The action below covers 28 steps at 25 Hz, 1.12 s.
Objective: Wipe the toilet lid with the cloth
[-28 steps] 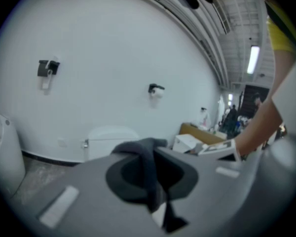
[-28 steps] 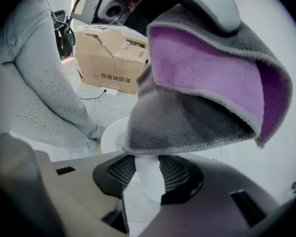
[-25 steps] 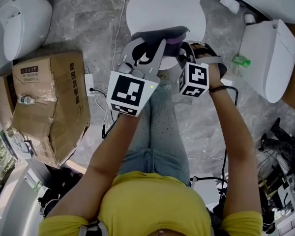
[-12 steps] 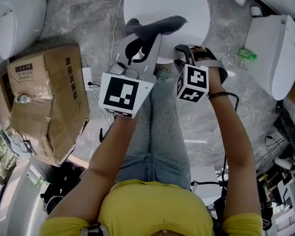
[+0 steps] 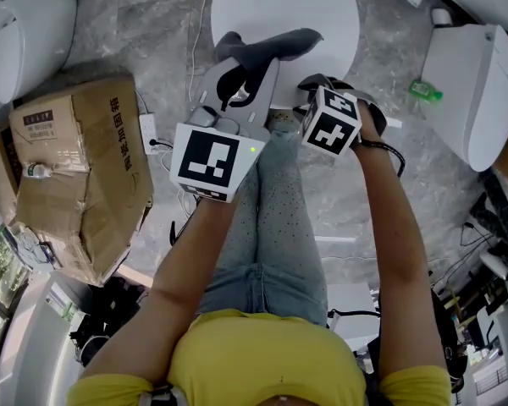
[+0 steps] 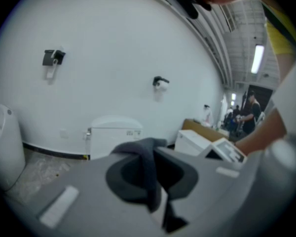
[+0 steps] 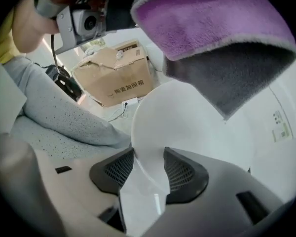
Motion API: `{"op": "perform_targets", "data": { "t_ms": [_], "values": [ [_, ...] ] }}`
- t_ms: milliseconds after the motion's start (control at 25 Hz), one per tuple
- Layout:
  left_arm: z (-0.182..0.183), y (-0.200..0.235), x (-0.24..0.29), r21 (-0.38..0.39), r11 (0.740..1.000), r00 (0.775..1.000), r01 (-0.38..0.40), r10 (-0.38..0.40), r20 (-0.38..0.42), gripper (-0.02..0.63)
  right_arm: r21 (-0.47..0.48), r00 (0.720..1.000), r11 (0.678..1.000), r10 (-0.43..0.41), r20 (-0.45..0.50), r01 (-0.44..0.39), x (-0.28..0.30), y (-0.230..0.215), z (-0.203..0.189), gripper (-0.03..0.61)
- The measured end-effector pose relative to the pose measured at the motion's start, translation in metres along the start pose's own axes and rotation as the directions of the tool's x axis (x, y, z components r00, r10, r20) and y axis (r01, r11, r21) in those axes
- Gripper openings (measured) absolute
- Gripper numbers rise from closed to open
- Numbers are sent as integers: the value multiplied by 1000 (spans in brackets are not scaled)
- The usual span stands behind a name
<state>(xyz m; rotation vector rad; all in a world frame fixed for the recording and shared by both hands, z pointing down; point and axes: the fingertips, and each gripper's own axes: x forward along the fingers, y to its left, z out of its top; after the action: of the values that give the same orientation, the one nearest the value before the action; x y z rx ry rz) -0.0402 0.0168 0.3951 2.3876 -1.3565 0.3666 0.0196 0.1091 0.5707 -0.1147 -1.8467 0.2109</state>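
white toilet lid (image 5: pixel 288 7) beneath cloth (image 5: pixel 279 45) clenched in left gripper (image 6: pixel 153 177), right gripper (image 7: pixel 148 164) just opening, empty

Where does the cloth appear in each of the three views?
Head view: the cloth is at upper middle, above the near edge of the toilet lid.
Left gripper view: the cloth is low in the centre, pinched between the jaws.
Right gripper view: the cloth is at top right, purple and grey.
Shared landmark: the white toilet lid, under the cloth in the head and right gripper views.
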Motion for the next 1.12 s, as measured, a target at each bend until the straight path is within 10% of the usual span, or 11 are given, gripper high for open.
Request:
{"op": "perform_targets", "data": {
  "t_ms": [360,1120],
  "values": [
    [-8,-2,8,-9,1000,1000,13,-13,-17,18,373,979,924,5,203,-83,5,-19,-1,98],
    [-39,0,25,-16,1000,998,16,-17,-64,18,538,994,841,-96,50,55,88,-20,-26,37]
  ]
}}
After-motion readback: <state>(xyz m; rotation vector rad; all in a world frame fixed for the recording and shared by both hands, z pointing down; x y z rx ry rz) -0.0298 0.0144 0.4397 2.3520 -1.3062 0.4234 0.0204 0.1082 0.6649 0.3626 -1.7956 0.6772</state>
